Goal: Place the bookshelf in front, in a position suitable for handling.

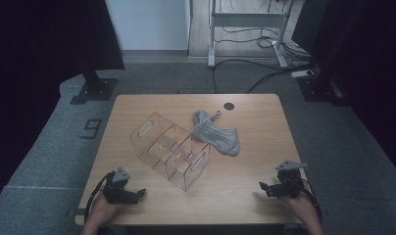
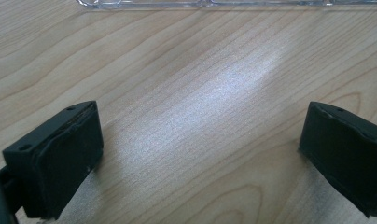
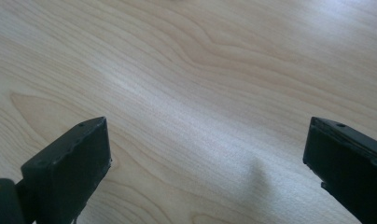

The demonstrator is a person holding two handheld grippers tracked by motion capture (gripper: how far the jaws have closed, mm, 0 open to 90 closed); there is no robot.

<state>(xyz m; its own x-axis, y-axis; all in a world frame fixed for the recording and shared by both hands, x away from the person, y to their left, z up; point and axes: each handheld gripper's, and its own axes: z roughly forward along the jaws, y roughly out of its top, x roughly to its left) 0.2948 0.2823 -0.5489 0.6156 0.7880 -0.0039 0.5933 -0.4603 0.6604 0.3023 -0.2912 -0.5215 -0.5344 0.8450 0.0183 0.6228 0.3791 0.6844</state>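
Observation:
A clear plastic organiser (image 1: 170, 150) with several compartments stands at an angle on the middle of the wooden table (image 1: 245, 186). A grey sock (image 1: 214, 132) lies flat just behind and to the right of it, one end touching its far corner. My left gripper (image 1: 137, 194) rests near the table's front left edge, open, with bare wood between its jaws; the organiser's clear rim (image 2: 200, 3) lies ahead of it. My right gripper (image 1: 262, 187) sits near the front right edge, also open over bare wood (image 3: 205, 116).
A small black round grommet (image 1: 229, 106) is set into the table's far side. Beyond the table are a white desk frame (image 1: 247, 22), floor cables (image 1: 264, 73) and black stand bases (image 1: 94, 88) on grey carpet.

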